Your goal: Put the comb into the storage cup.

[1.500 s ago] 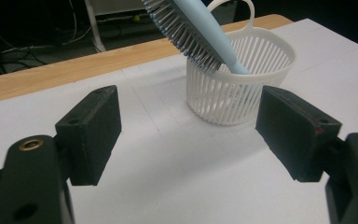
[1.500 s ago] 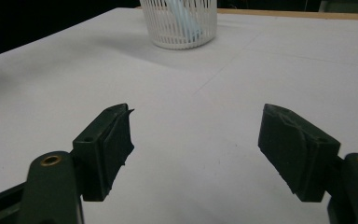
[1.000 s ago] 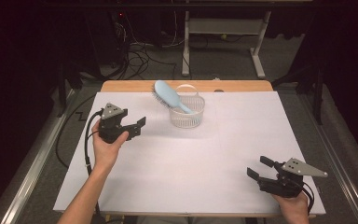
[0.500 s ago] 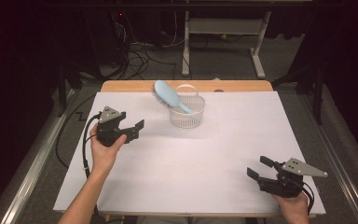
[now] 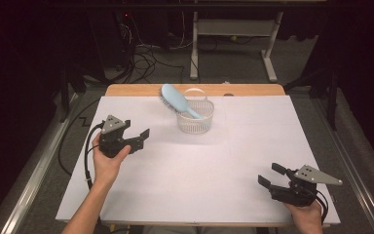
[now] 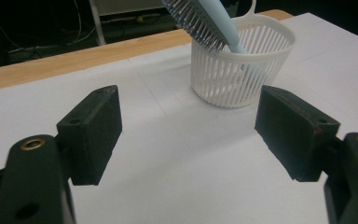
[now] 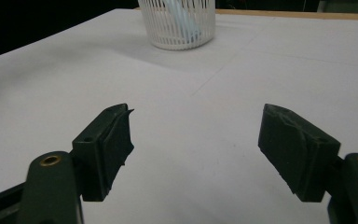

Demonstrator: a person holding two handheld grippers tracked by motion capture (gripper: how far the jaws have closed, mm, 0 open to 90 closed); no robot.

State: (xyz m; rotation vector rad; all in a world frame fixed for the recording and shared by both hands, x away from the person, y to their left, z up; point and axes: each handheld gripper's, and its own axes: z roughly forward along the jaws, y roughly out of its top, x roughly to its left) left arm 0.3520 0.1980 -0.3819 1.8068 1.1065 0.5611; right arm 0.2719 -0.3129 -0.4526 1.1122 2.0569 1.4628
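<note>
Both grippers, left (image 5: 139, 139) and right (image 5: 272, 175), gape empty; pale-blue hairbrush (image 5: 175, 100) leans handle-down in white slatted basket (image 5: 195, 124).

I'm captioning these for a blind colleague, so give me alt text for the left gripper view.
A white slatted basket stands on a white table with a light blue hairbrush propped in it, handle down and bristled head leaning out over the rim. In the foreground the left gripper has its two black jaws open and empty, aimed toward the basket. A wooden edge and dark floor lie behind.
</note>
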